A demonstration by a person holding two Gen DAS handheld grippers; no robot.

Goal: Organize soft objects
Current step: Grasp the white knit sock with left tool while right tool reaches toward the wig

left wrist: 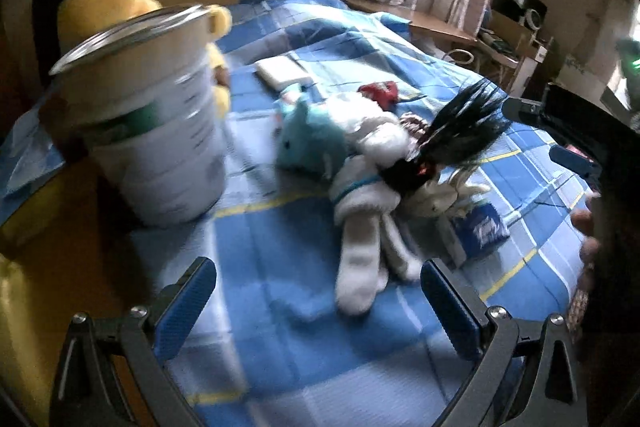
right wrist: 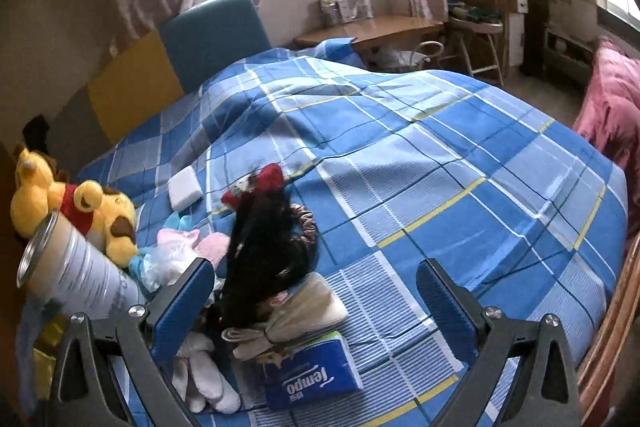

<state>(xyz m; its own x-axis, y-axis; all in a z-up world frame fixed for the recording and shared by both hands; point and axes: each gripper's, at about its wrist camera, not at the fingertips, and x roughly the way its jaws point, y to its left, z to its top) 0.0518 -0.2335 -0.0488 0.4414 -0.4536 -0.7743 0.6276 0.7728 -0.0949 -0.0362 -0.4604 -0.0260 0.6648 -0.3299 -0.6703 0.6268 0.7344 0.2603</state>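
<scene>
Two sets of tongs, left tongs and right tongs, stand apart with nothing between them. The soft toys lie heaped mid-bed on the blue plaid cover, beside the open tin. I fear the black wig snagging my fingers, or my left elbowing the tin over as I reach.

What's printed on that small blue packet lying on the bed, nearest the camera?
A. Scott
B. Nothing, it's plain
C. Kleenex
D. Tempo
D: in the right wrist view the blue tissue packet shows the white word "Tempo" across its face, printed upside down from this angle, as it lies on the checked bedspread beside the pile of soft toys.
</scene>
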